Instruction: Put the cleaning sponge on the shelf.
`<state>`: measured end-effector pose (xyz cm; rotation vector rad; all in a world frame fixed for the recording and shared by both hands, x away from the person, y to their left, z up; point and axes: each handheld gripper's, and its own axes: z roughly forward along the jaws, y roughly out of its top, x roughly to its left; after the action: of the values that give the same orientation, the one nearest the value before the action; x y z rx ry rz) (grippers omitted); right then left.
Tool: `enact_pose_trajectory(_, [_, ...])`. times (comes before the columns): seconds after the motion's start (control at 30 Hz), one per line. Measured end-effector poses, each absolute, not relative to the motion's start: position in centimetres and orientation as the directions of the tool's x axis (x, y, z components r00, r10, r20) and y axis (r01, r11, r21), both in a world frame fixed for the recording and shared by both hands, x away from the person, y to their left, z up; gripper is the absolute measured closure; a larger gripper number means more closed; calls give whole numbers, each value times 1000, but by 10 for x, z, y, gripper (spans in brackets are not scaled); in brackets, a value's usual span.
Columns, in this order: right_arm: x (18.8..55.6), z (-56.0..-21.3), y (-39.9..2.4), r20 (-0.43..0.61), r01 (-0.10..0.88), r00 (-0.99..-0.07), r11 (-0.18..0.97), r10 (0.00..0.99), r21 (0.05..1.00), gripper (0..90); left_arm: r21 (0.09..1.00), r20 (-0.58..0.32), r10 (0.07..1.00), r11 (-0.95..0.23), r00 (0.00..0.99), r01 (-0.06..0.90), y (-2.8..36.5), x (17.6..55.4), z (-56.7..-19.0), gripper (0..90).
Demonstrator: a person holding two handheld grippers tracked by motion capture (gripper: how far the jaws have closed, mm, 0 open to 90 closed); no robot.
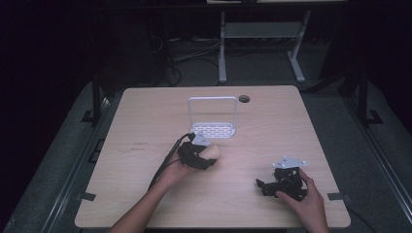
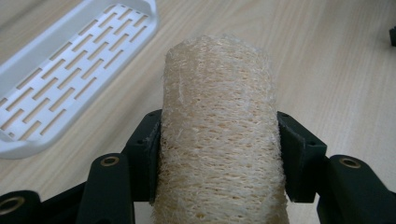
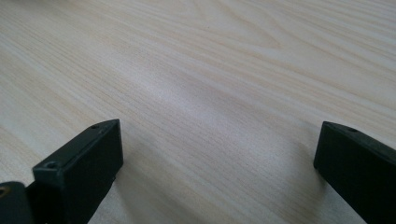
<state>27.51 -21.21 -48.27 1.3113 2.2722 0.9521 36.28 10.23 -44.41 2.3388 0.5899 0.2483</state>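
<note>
A pale beige loofah sponge (image 2: 219,135), a rough fibrous cylinder, sits between the black jaws of my left gripper (image 2: 219,156), which is shut on it from both sides. From above, the left gripper (image 1: 206,162) holds the loofah (image 1: 212,154) just over the table's middle, a little in front of a white slotted rack (image 1: 214,130). That rack (image 2: 60,88) lies to the upper left in the left gripper view. My right gripper (image 1: 262,185) rests low at the front right of the table, held by a hand. Its jaws stand wide apart over bare wood, nothing between its fingertips (image 3: 88,163).
The light wooden table (image 1: 145,121) has a round cable hole (image 1: 244,98) near its far edge. The rack has a tall white wire handle (image 1: 213,100). A grey desk frame (image 1: 262,34) stands on the dark floor beyond the table.
</note>
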Motion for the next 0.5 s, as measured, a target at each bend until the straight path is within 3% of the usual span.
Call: enact_pose_trajectory(0.5, [275, -483, -212, 30, 625, -510, 346, 860, 700, 10, 685, 18, 506, -634, 862, 358, 99, 382, -437, 413])
